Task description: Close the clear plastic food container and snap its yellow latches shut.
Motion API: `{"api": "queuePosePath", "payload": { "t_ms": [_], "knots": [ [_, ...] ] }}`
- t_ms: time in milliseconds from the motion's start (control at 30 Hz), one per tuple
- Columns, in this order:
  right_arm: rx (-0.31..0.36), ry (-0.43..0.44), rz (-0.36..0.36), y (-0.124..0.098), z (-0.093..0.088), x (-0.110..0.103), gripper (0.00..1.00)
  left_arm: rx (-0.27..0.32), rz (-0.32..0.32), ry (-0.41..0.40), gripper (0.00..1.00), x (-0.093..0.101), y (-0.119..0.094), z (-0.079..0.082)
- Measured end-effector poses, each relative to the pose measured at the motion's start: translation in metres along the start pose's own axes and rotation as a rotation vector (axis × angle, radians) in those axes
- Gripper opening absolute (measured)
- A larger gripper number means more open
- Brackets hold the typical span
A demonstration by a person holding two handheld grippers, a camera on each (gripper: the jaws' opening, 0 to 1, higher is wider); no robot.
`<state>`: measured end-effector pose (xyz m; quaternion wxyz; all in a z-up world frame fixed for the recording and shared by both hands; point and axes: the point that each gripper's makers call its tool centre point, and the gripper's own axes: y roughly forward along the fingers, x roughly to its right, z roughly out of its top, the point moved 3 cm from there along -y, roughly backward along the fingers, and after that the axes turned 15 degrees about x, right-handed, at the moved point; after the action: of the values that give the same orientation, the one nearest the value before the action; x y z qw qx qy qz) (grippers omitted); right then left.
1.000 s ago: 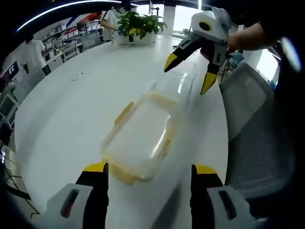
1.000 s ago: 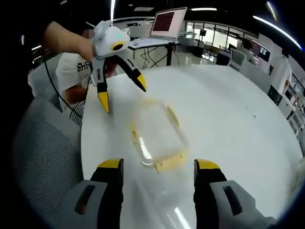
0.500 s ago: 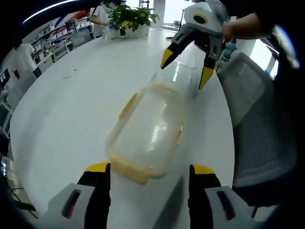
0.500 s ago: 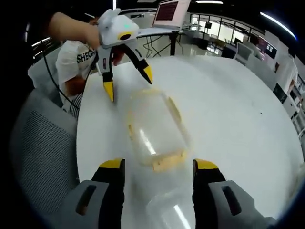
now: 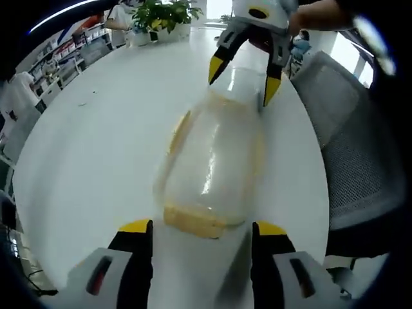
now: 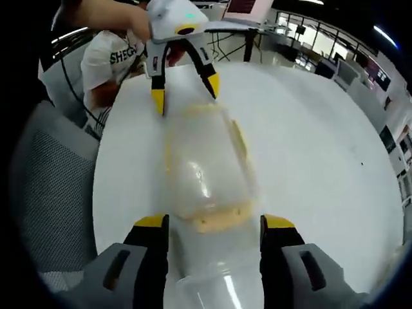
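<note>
In the left gripper view, the left gripper (image 5: 201,226) has its two yellow-tipped jaws spread wide, with nothing between them. Just past the tips lies the clear container (image 5: 212,164) on the white table (image 5: 96,148). It is blurry, so its edges are hard to make out. A yellow latch (image 5: 193,222) shows at the near end, and another yellow strip (image 5: 180,132) runs along its left side. I cannot tell if the lid is fully down. The right gripper (image 5: 242,80) comes in from the top, jaws spread, tips over the far end of the container. A grey mesh chair (image 5: 351,161) stands at the right. A green plant (image 5: 158,11) sits far off.

In the right gripper view, the right gripper (image 6: 214,224) is spread open too and holds nothing. The container (image 6: 203,167) lies just ahead of it, blurry again, with a latch (image 6: 222,219) at the near end. The left gripper (image 6: 185,89) hangs open over the far end, held by a hand (image 6: 106,13) that is partly cut off. The chair (image 6: 48,187) is at the left.
</note>
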<state>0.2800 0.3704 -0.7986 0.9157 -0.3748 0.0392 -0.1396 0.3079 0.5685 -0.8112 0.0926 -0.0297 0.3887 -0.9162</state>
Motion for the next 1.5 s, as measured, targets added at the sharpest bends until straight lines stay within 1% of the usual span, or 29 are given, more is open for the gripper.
{"api": "queuePosePath", "payload": {
  "t_ms": [33, 133, 233, 333, 400, 467, 600, 700, 767, 800, 900, 967, 1067, 1133, 1500],
  "knots": [
    [-0.013, -0.018, 0.003, 0.001, -0.001, 0.001, 0.53, -0.004, -0.006, 0.003, 0.57, 0.0, 0.0, 0.0],
    [-0.025, -0.038, 0.018, 0.004, 0.0, 0.003, 0.52, -0.016, -0.021, 0.016, 0.55, -0.001, 0.001, 0.0],
    [-0.046, -0.051, 0.031, 0.007, 0.0, 0.005, 0.5, -0.03, -0.033, 0.043, 0.54, -0.004, 0.003, -0.001],
    [-0.071, -0.055, 0.047, 0.01, -0.003, 0.005, 0.51, -0.052, -0.046, 0.077, 0.53, -0.006, 0.005, -0.002],
    [-0.088, -0.066, 0.057, 0.012, -0.005, 0.006, 0.53, -0.056, -0.055, 0.084, 0.52, -0.007, 0.006, -0.001],
    [-0.107, -0.076, 0.067, 0.013, -0.007, 0.006, 0.51, -0.058, -0.069, 0.093, 0.49, -0.008, 0.007, -0.001],
    [-0.118, -0.06, 0.077, 0.015, -0.008, 0.007, 0.49, -0.07, -0.081, 0.109, 0.47, -0.011, 0.009, -0.001],
    [-0.141, -0.067, 0.086, 0.017, -0.01, 0.007, 0.5, -0.083, -0.093, 0.12, 0.46, -0.013, 0.01, -0.002],
    [-0.156, -0.075, 0.098, 0.018, -0.012, 0.007, 0.47, -0.081, -0.115, 0.121, 0.44, -0.011, 0.011, -0.002],
    [-0.159, -0.072, 0.101, 0.019, -0.011, 0.007, 0.45, -0.071, -0.119, 0.136, 0.42, -0.012, 0.012, -0.001],
    [-0.167, -0.088, 0.101, 0.019, -0.011, 0.009, 0.4, -0.074, -0.133, 0.14, 0.37, -0.011, 0.013, 0.0],
    [-0.18, -0.089, 0.098, 0.019, -0.011, 0.01, 0.38, -0.073, -0.142, 0.15, 0.35, -0.012, 0.014, 0.001],
    [-0.2, -0.113, 0.095, 0.021, -0.012, 0.01, 0.38, -0.076, -0.143, 0.156, 0.35, -0.011, 0.014, 0.002],
    [-0.204, -0.105, 0.096, 0.021, -0.012, 0.011, 0.37, -0.073, -0.139, 0.152, 0.34, -0.011, 0.014, 0.002],
    [-0.203, -0.106, 0.105, 0.02, -0.012, 0.011, 0.35, -0.065, -0.129, 0.144, 0.33, -0.008, 0.013, 0.001]
  ]
}}
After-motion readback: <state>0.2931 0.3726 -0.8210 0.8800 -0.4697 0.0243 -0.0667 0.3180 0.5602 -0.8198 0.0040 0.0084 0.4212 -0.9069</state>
